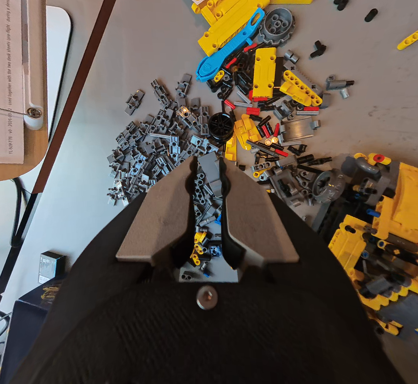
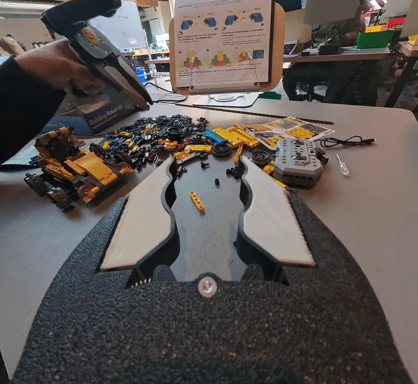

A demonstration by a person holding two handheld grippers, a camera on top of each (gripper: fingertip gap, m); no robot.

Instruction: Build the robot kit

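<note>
My left gripper (image 1: 207,158) hangs high over a heap of loose bricks, jaws nearly together on a flat grey panel piece (image 1: 209,166) at the fingertips. Small grey links (image 1: 156,147) lie below to its left, with a black wheel (image 1: 218,128) and mixed yellow, red and black parts ahead. It also shows in the right wrist view (image 2: 148,102), held by a hand above the heap. My right gripper (image 2: 205,160) is open and empty, low over the table. A short yellow beam (image 2: 196,201) lies on the table between its fingers.
A part-built yellow and black vehicle (image 2: 74,169) stands at the left. A grey hub block (image 2: 298,160), screwdriver (image 2: 342,165), black cable (image 2: 346,141) and sticker sheet (image 2: 285,131) lie at the right. A blue box (image 2: 104,117) and a sheet stand (image 2: 224,34) are behind. There is about 30 cm between the tips of the two grippers.
</note>
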